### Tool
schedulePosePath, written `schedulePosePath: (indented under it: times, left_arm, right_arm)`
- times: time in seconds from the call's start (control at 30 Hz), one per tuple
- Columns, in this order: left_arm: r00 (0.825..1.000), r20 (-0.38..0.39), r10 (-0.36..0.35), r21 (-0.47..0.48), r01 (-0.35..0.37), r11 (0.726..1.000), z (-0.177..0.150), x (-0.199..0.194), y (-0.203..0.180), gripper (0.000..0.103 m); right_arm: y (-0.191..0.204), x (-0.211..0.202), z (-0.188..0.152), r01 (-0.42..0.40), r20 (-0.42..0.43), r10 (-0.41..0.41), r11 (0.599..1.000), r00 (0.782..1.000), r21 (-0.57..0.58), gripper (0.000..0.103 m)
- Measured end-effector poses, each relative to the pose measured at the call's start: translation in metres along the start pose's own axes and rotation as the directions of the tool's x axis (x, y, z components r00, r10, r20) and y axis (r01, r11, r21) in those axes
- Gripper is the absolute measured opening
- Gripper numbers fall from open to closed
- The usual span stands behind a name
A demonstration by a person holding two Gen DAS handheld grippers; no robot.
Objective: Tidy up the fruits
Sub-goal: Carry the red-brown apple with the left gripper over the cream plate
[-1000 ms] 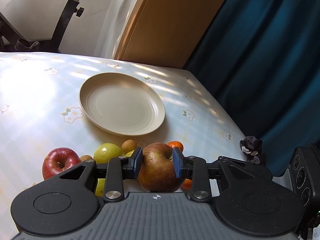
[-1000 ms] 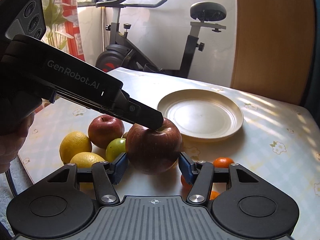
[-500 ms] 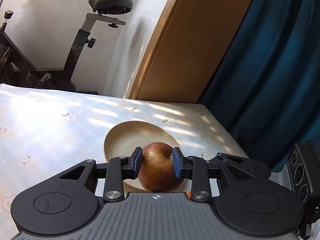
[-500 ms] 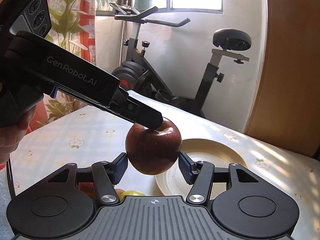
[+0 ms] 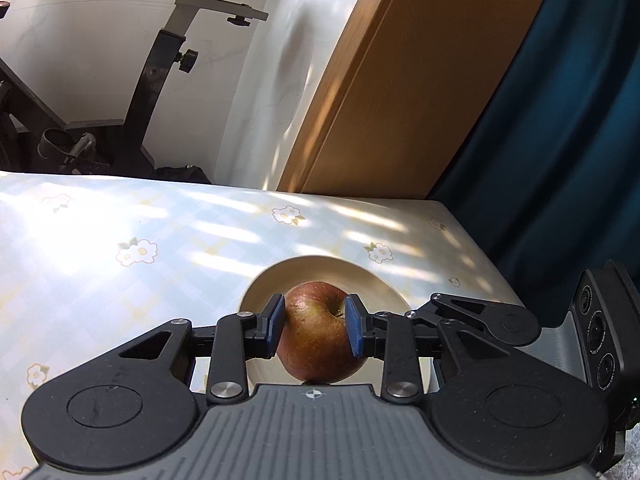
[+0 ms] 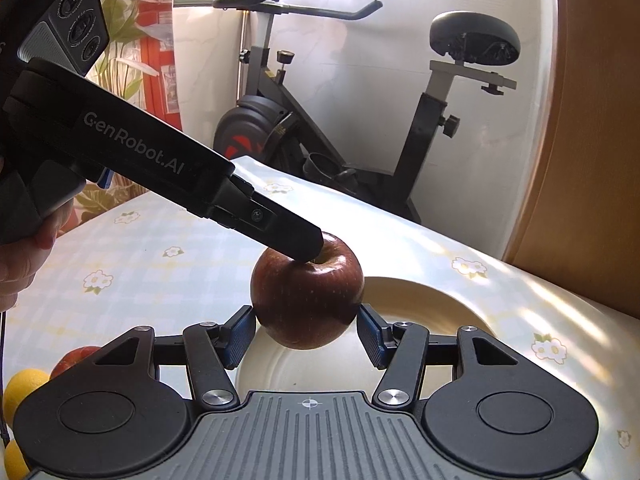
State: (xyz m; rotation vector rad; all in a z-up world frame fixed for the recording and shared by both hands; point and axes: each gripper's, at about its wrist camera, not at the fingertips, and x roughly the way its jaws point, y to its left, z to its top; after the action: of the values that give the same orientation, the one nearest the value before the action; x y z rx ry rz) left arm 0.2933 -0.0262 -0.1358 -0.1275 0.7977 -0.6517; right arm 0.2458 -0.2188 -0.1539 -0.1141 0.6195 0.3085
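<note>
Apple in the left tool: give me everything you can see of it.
The apple is round and dark red with yellowish-brown patches, its skin smooth and faintly speckled. It sits stem dimple up, clamped between the blue pads of the left tool. It hangs in the air above the cream plate, touching nothing else. The right tool's pads flank it without contact.

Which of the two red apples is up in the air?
The big dark apple clamped in the left gripper, hanging over the plate. The other red apple lies on the table beside a lemon, half hidden.
</note>
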Motion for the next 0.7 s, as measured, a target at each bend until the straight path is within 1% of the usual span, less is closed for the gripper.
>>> schedulePosePath:
  times: [0.2,0.33,0.7]
  left_arm:
    - [1.0,-0.031,0.001,-0.039,-0.002,0.999,0.01,0.029,0.022,0.034]
    - [0.999,-0.05,0.013,-0.045,-0.015,0.999,0.012,0.042,0.029,0.034]
    - [0.998,-0.06,0.021,-0.034,-0.023,0.999,0.01,0.048,0.033,0.034]
  right_arm:
    - [-0.014,0.032,0.0,-0.008,-0.038,0.007,1.0,0.999,-0.022,0.052]
    - [-0.018,0.047,-0.001,-0.008,-0.054,0.006,0.999,0.999,-0.032,0.052]
    - [-0.022,0.063,-0.004,-0.016,-0.095,0.011,0.998,0.995,-0.054,0.053]
